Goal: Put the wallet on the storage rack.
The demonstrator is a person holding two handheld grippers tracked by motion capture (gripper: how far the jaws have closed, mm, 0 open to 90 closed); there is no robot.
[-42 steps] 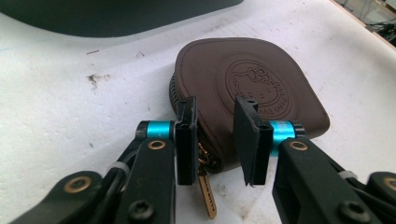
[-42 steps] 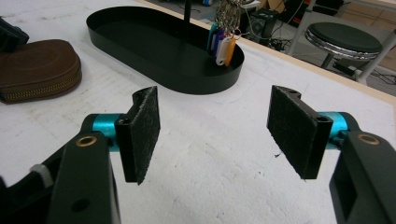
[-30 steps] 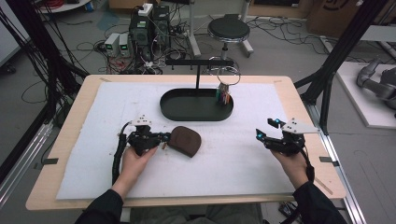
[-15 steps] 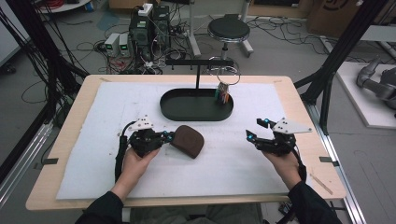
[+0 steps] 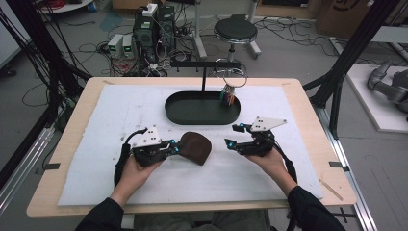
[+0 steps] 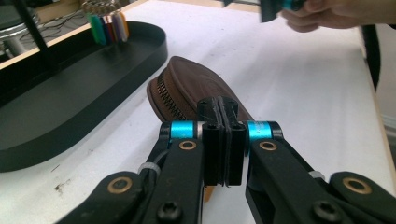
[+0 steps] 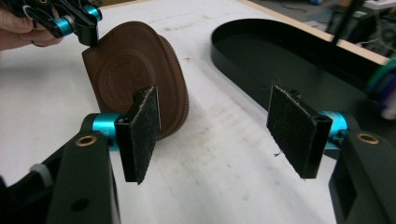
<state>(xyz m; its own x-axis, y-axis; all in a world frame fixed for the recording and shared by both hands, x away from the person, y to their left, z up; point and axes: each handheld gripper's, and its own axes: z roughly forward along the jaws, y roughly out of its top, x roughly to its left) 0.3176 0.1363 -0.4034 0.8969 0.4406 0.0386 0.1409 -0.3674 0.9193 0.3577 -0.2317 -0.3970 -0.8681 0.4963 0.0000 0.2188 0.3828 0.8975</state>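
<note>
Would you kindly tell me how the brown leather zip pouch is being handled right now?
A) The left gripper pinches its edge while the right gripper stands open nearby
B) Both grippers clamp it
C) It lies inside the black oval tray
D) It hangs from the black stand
A: the left gripper is shut on the brown leather zip pouch's edge, while the right gripper has its jaws wide apart with nothing between them.

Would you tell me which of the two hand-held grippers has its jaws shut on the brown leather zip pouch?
The left gripper: its jaws are pinched shut on the edge of the brown leather zip pouch, tilting it up. The right gripper stands wide open, apart from the pouch.
</note>
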